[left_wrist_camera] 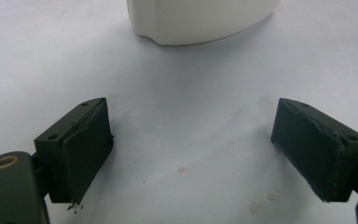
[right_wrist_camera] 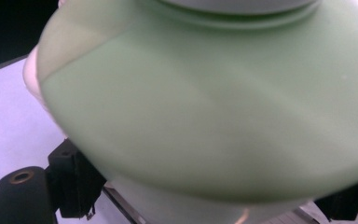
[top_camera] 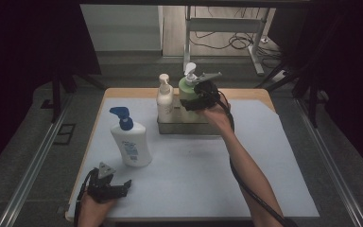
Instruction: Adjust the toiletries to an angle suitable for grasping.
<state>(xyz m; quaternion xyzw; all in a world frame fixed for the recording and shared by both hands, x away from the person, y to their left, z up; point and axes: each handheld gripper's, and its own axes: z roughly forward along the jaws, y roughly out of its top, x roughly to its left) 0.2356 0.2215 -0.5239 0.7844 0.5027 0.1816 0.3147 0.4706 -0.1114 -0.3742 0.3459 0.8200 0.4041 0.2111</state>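
At far side of table, we hold green bottle (top_camera: 187, 92) in right gripper (top_camera: 194, 100), jaws spread wide around its body, pads on both flanks; bottle sits in metal tray (top_camera: 179, 126) beside cream bottle (top_camera: 165, 98). Wide grip suits fat body, likely for placing upright. Near front edge, our left gripper (top_camera: 116, 189) rests, jaws wide apart, nothing between, aimed toward white bottle (top_camera: 130, 140), probably next to go.
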